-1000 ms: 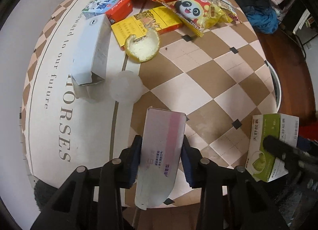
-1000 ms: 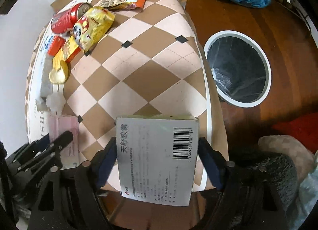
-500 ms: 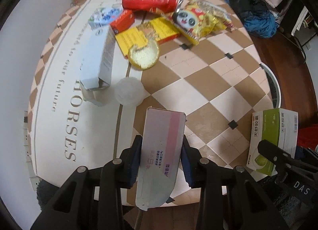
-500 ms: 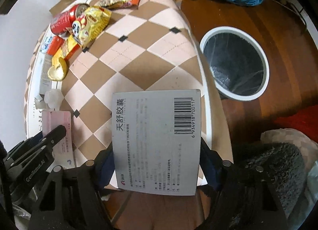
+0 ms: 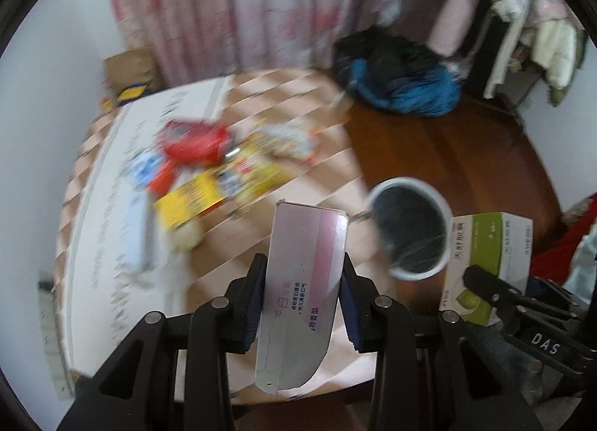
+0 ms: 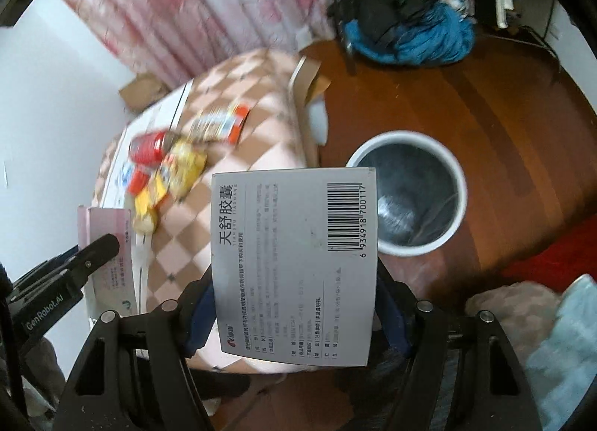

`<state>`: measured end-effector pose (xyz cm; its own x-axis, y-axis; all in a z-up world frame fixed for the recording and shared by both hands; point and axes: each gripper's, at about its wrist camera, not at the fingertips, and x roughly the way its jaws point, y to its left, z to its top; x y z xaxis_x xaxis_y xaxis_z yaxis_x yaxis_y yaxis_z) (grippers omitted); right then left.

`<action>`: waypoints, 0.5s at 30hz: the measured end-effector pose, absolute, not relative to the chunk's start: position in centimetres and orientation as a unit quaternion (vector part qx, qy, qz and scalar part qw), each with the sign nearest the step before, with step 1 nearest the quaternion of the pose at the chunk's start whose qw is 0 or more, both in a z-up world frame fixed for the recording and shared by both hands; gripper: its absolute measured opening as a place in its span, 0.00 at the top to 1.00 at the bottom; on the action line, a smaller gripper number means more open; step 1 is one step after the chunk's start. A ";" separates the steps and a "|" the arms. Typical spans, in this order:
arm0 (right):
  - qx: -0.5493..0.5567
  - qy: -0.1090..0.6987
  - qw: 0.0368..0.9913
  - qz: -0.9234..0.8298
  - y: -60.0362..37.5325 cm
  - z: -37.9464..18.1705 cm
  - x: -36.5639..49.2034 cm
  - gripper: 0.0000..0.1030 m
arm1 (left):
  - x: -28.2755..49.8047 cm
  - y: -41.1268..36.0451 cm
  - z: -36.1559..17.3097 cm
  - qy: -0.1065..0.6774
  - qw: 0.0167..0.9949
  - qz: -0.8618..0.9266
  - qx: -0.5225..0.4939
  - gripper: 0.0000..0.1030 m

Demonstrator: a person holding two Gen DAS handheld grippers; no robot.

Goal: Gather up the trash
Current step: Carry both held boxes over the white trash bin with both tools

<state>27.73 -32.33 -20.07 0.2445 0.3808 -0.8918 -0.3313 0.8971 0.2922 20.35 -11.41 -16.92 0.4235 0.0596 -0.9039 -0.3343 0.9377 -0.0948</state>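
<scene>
Left tool (image 5: 304, 298) clamps pink box (image 5: 306, 270); right tool (image 6: 294, 313) clamps medicine box (image 6: 294, 263); bin (image 6: 408, 194) dark-lined.

left gripper (image 5: 304, 295): clamped on pink box | right gripper (image 6: 294, 313): clamped on grey box, angled down

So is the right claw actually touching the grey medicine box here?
Touching. In the right wrist view, the right claw has both blue pads pressed against the side edges of the grey medicine box, which is lifted clear of the table.
</scene>
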 end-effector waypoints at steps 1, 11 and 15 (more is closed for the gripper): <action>0.027 0.567 0.793 0.222 -33.4 -19.6 28.6 0.27 | 21.7 -12.4 -16.7 0.522 0.836 0.104 -0.134 0.68; 0.037 0.596 0.787 0.154 -40.3 -24.9 38.6 0.27 | 34.9 -18.8 -24.4 0.573 0.788 -0.007 -0.226 0.68; 0.035 0.629 0.765 0.133 -41.3 -30.3 42.2 0.27 | 38.6 -19.4 -29.2 0.607 0.746 -0.015 -0.274 0.68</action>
<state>42.23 -41.28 -30.28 0.1741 0.2471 -0.9532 -0.1590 0.9624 0.2204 38.62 -19.43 -29.24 0.2632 -0.3557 -0.8967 -0.3104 0.8489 -0.4279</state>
